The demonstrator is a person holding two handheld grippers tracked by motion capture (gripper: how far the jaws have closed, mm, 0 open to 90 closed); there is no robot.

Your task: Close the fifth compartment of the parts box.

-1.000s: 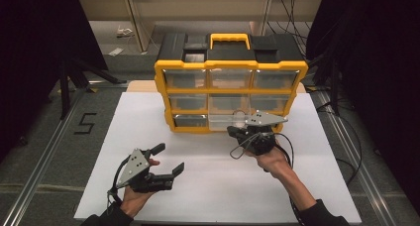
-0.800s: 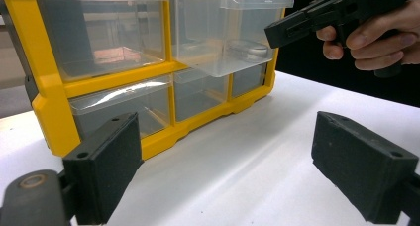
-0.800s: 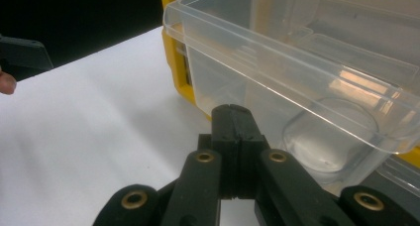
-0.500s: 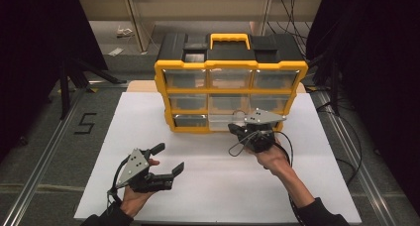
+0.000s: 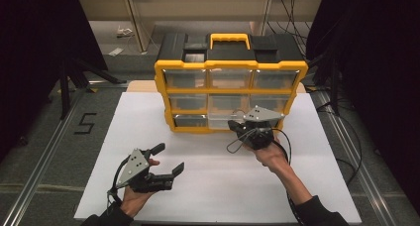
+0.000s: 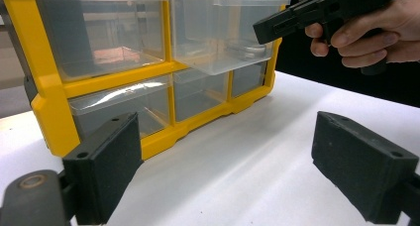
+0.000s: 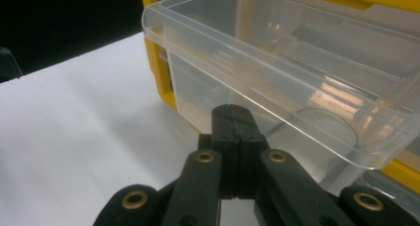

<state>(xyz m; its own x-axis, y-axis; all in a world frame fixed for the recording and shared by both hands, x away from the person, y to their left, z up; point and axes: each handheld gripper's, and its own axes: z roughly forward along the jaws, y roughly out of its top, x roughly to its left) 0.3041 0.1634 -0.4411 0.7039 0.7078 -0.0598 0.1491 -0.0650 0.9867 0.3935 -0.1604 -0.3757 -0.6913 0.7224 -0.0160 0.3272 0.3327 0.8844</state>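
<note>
The clear plastic drawer (image 7: 277, 82) sticks out of the front of the yellow organiser (image 5: 230, 94), in the bottom row, middle column; in the high view (image 5: 225, 119) it juts past the yellow frame toward the person. The right gripper (image 5: 243, 129) is at its front edge, and the right gripper view shows the two black fingers (image 7: 233, 132) pressed together with no gap, their tips against the drawer's front wall just under its rim. Whether they pinch anything I cannot tell. The drawer's bottom shows a faint round outline, too unclear to name.

The organiser has nine clear drawers in three rows of three, with a yellow handle (image 5: 229, 39) on its black top. In the left gripper view a greyish object (image 6: 247, 50) lies in one of the drawers; the rest are too hazy to judge.

The organiser stands at the far side of the white counter (image 5: 198, 186). The left gripper (image 5: 168, 159) is held above the counter's near left part, well apart from the organiser, its two fingers (image 6: 106, 161) spread wide with nothing between them.
</note>
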